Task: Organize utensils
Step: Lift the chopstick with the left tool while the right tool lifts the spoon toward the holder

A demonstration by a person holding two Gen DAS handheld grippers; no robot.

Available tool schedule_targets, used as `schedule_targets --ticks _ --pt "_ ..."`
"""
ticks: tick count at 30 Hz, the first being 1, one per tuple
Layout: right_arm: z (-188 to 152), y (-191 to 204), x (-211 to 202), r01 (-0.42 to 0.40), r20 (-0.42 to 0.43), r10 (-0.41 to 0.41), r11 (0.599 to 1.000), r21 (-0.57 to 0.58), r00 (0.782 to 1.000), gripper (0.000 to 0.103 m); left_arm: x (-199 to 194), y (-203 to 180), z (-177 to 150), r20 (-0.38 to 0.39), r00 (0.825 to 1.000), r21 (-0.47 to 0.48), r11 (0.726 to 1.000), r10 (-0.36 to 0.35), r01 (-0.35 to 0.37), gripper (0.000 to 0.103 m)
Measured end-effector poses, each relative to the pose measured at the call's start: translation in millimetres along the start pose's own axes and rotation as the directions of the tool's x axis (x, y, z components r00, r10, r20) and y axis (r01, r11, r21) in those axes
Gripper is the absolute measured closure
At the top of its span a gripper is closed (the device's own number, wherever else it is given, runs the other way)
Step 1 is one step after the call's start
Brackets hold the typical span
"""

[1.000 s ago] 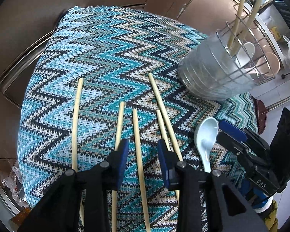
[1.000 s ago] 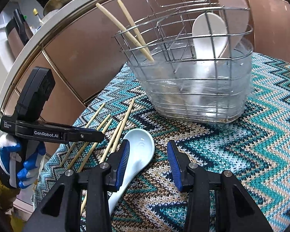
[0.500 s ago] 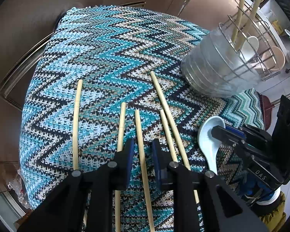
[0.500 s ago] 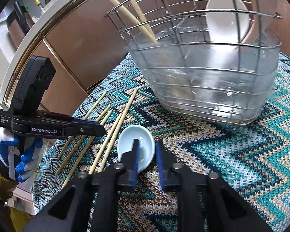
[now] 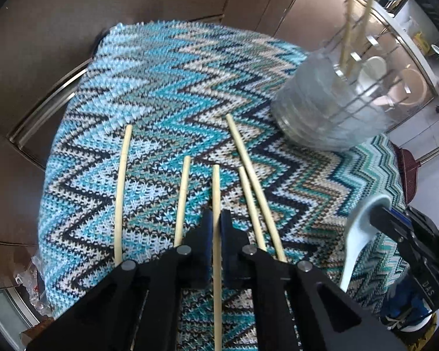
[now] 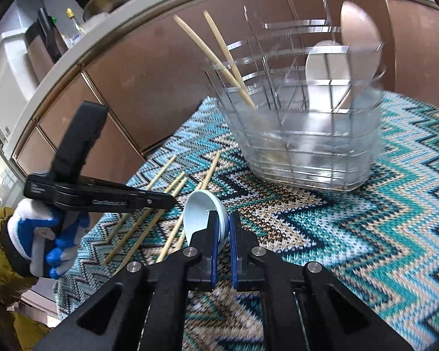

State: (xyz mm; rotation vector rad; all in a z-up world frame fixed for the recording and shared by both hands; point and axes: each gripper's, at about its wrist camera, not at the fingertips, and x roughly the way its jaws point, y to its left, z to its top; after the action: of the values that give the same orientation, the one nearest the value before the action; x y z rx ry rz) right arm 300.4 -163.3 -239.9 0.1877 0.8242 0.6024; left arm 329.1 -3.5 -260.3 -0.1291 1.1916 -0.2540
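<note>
On the zigzag knitted cloth (image 5: 161, 73) lie several wooden chopsticks side by side. My left gripper (image 5: 216, 216) points down at them, its jaws closing with the pads pressed on the middle chopstick (image 5: 216, 187). My right gripper (image 6: 223, 218) is shut on the rim of a pale blue ceramic spoon (image 6: 200, 210). The spoon (image 5: 357, 234) hangs tilted above the cloth, handle down. Behind stands a wire basket (image 6: 307, 146) with a clear liner. It holds two chopsticks (image 6: 219, 55) and two spoons (image 6: 327, 70).
Brown cabinet fronts (image 6: 149, 93) and a curved counter edge rise behind the cloth. A gloved hand (image 6: 41, 228) holds the left gripper (image 6: 172, 200) over the loose chopsticks. The basket (image 5: 322, 117) sits at the cloth's far right. Crumpled plastic (image 5: 29, 280) lies below the cloth's left edge.
Both grippers went from open to shut: the left on the middle chopstick, the right on the spoon's rim. The right one has lifted the spoon off the cloth.
</note>
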Motion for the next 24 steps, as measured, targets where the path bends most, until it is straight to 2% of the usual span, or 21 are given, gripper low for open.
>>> schedule_targets --ticks 8,13,24 --pt "-9.9 24.2 -49.1 0.045 0.073 -0.043 0.999 -0.026 0.996 0.096 -51.5 -3.7 -14.5 0.131 0.991 0.005 1.000 -0.031 0.031 0.098" --pt "-15.8 45.1 -77.1 0.070 0.118 -0.064 0.997 -0.042 0.991 0.096 -90.3 -4.0 -29.1 0.219 0.974 0.006 0.999 -0.052 0.052 0.098" --pt "-30.5 93.0 -126.7 0.123 0.189 -0.107 0.989 -0.078 0.976 0.096 -153.7 -2.7 -67.4 0.325 0.942 0.008 0.996 -0.085 0.087 0.098"
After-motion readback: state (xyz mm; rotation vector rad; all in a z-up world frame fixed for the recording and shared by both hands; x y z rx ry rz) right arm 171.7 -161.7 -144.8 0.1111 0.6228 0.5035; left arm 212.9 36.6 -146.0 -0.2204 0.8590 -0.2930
